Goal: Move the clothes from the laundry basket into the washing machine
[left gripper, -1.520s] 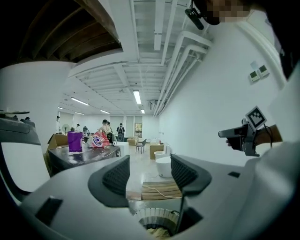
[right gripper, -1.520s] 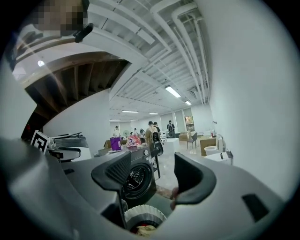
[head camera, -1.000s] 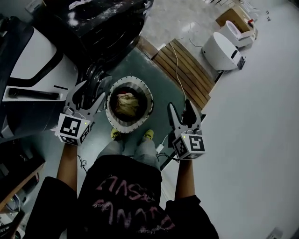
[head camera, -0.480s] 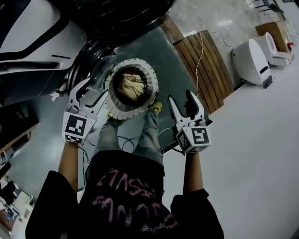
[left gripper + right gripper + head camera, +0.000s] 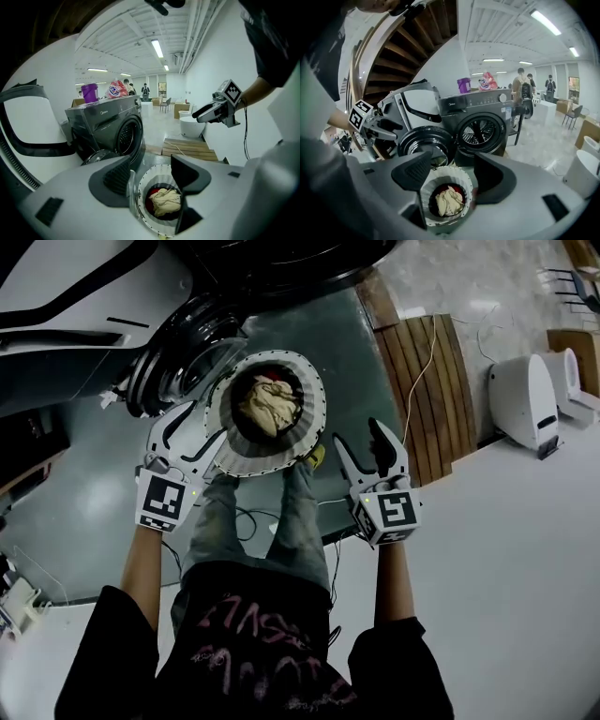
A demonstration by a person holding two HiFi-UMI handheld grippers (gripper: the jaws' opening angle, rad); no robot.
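Clothes [image 5: 265,413] lie bunched in the laundry basket [image 5: 246,465], which stands on the floor [image 5: 84,493] just beside the open door [image 5: 173,357] of the washing machine [image 5: 480,119]. A cream garment [image 5: 164,201] is on top, with a red garment [image 5: 151,199] showing under it.

Left gripper [image 5: 199,427] hangs at the basket's left rim; I cannot tell whether it touches. Right gripper [image 5: 358,437] is near the right side, apart from the rim. Both claws gape with nothing between the pads, and each gripper view looks through the gap onto the pile.

Risks as I judge them:
- The left claw may pinch the rim instead of cloth, and the basket looks light enough to tip or drag.
- A grip on one loose fold of the cream garment may slip mid-carry.
- The red garment may snag, ride along and drop on the floor.
- The left gripper may clip the door, which is close.
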